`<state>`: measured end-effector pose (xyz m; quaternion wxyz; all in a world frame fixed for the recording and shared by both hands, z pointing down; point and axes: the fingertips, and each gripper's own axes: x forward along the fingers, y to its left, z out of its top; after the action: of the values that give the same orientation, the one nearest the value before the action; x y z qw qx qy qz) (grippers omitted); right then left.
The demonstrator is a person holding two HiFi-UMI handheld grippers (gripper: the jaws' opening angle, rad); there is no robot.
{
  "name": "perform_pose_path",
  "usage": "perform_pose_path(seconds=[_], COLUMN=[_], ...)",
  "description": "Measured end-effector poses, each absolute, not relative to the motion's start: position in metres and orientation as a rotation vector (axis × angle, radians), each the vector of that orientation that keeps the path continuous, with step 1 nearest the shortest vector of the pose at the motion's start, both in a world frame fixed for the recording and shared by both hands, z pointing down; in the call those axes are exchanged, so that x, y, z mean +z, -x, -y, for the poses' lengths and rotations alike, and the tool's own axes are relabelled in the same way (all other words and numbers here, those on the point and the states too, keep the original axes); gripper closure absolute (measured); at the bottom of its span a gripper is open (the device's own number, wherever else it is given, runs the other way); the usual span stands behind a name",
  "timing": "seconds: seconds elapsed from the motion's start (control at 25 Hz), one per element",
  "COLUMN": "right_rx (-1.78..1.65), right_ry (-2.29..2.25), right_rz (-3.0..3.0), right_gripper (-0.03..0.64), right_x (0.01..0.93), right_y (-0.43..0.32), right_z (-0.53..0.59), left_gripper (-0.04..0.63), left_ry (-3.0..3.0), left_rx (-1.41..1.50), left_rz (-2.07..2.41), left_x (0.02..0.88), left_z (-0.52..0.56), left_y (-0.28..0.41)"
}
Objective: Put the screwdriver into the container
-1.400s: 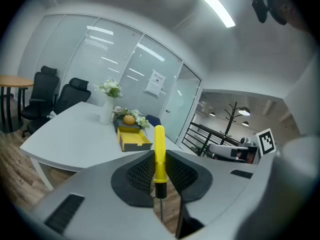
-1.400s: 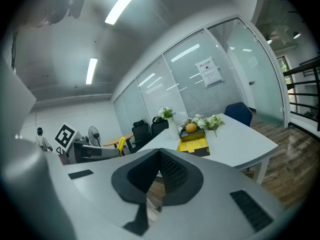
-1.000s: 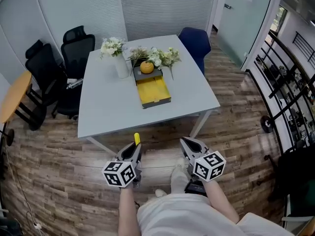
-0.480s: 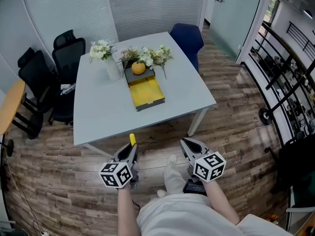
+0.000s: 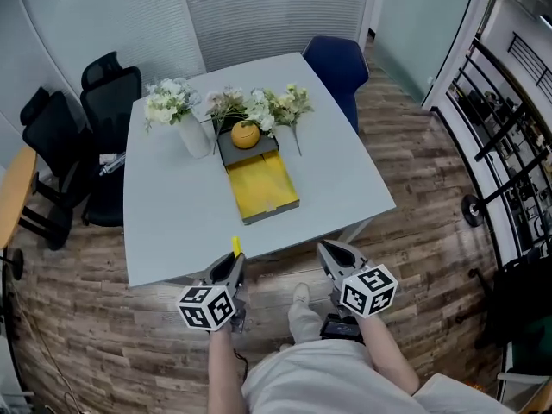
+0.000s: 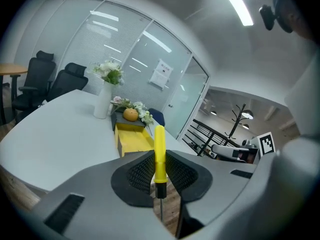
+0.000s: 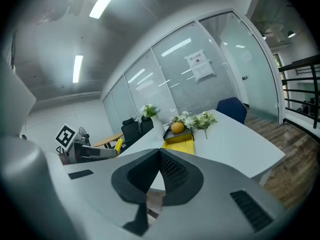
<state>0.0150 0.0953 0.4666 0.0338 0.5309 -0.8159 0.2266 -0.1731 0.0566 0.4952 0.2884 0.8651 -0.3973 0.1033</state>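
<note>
A yellow-handled screwdriver stands upright between the pads of my left gripper, which is shut on it; its thin metal shaft points down. In the head view the handle tip sticks out ahead of the left gripper, just short of the table's near edge. The container, an open yellow tray, lies in the middle of the white table, well beyond both grippers. My right gripper is held beside the left one, its jaws shut with nothing between them.
An orange sits on a dark stand behind the tray, with flowers and a white vase around it. Black office chairs stand left of the table, a blue chair behind it. Wood floor lies below me.
The table and tray have come closer and lower in the head view as I stepped forward. Both grippers keep the same pose, with the screwdriver still held.
</note>
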Motion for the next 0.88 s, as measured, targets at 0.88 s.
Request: perform_pose_path(seconds=[0.88], right_rx=[0.805], right_ry=[-1.564], right_rz=[2.454], right_gripper=[0.601], right_x=[0.503], right_y=[-0.083], right_z=[0.083], left_gripper=[0.528], left_ry=[-2.225], left_rx=[0.359], left_rz=[1.056], left_x=[0.526], left_z=[0.126], left_y=[0.107])
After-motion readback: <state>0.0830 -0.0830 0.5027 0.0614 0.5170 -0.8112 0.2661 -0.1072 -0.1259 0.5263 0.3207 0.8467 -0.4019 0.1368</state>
